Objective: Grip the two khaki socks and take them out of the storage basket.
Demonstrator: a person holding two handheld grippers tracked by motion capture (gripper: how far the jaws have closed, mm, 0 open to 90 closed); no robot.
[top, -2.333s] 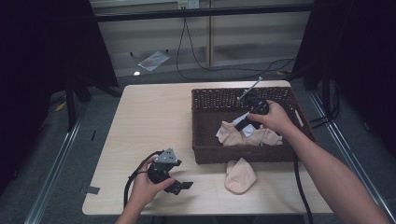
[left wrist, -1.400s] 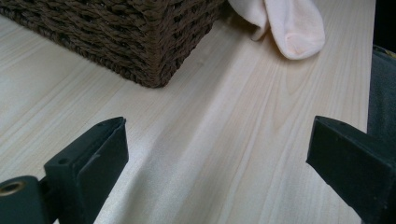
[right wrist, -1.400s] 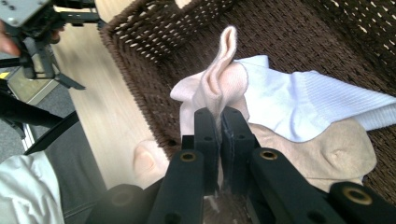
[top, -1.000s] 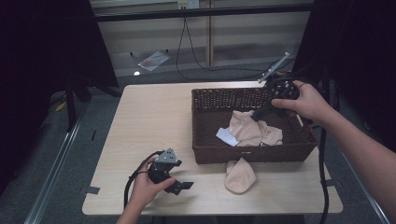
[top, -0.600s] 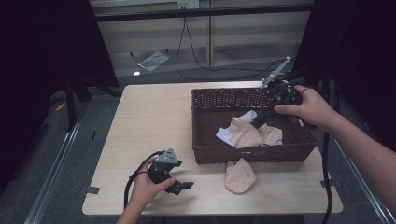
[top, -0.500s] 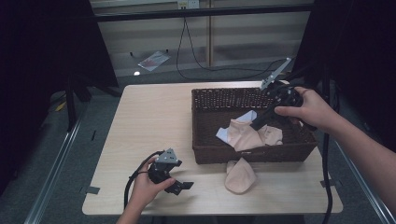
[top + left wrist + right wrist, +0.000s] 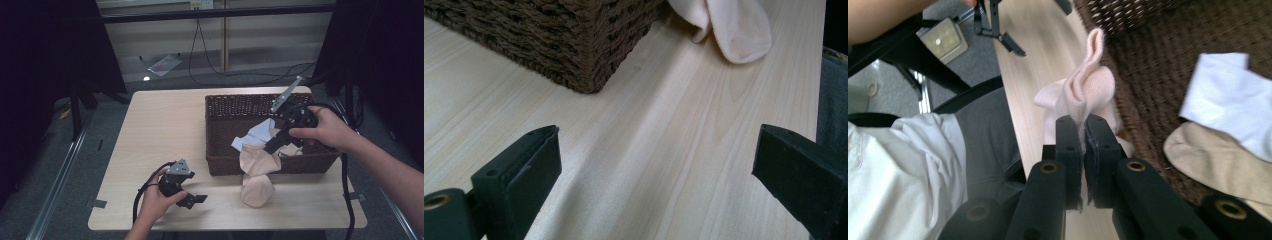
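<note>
Your right gripper sits right of centre in the high view, over the near wall of the dark wicker basket. Its jaws are clamped tight on a pale pink sock. In the right gripper view the two black jaws rise from the bottom middle of the frame, pressed together, with a fold of that pink sock pinched between them and bunching up above their tips. In the high view the sock drapes over the basket's front rim and hangs down to the light wooden table, where its toe end lies just below the basket, lower middle of the frame.

Inside the basket, a white sock lies beside the pink one, and a beige sock shows at the right edge of the right gripper view, partly under the white sock.

Your left gripper rests on the table at the lower left of the high view, held in your left hand, well apart from the basket. Its jaws stand wide apart with nothing between them; in the left gripper view the bare tabletop shows between them, the basket's corner at upper left and the pink sock's toe at upper right.
</note>
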